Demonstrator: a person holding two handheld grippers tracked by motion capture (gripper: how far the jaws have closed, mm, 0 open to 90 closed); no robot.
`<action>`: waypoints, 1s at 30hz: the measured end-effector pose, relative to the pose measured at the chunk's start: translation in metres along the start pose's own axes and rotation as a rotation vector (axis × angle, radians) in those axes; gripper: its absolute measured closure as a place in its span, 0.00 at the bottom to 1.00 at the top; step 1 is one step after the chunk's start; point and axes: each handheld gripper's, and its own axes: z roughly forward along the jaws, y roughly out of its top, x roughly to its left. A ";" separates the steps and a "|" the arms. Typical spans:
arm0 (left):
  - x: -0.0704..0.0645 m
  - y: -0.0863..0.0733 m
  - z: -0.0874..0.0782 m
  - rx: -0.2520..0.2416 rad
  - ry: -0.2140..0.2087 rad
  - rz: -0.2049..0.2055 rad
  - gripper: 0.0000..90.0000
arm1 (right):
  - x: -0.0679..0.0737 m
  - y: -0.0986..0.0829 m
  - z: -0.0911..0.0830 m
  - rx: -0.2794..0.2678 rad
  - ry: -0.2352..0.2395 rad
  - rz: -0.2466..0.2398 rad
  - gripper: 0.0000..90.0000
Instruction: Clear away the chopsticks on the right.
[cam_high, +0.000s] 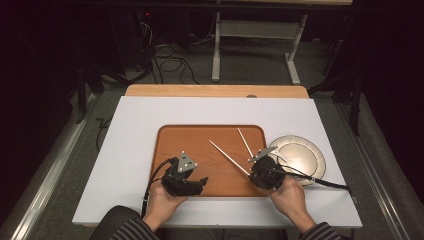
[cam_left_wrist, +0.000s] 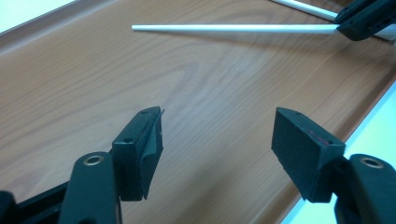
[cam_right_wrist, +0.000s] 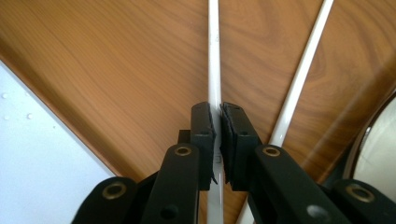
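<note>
Chopsticks, two white slender ones (cam_high: 227, 156) (cam_high: 245, 142), lie on one brown wooden tray (cam_high: 170, 137); my right fingers (cam_right_wrist: 232, 133) clamp one, left fingers (cam_left_wrist: 144, 144) gape empty above the tray.

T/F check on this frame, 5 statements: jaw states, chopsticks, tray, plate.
1. The right gripper is shut on one thin white chopstick. True.
2. The left gripper is clamped on a chopstick. False: its jaws stand wide apart with nothing between them, above the brown wood-grain tray.
3. The second white chopstick lies free on the tray beside the right gripper. True.
4. The round silvery plate sits left of the tray. False: it sits off the tray's right edge, on the white tabletop.
5. Both chopsticks lie on the plate. False: both lie over the tray, spreading apart away from the right gripper.
</note>
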 end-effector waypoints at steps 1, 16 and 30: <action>0.000 0.000 0.000 0.001 0.001 0.005 0.38 | 0.000 -0.001 0.002 -0.005 -0.002 -0.018 0.95; 0.000 0.000 -0.001 -0.003 0.005 0.009 0.38 | 0.000 -0.008 0.006 0.033 -0.040 -0.018 0.94; -0.001 -0.001 -0.001 -0.007 0.008 0.013 0.38 | -0.002 -0.008 -0.001 -0.023 -0.050 -0.026 0.90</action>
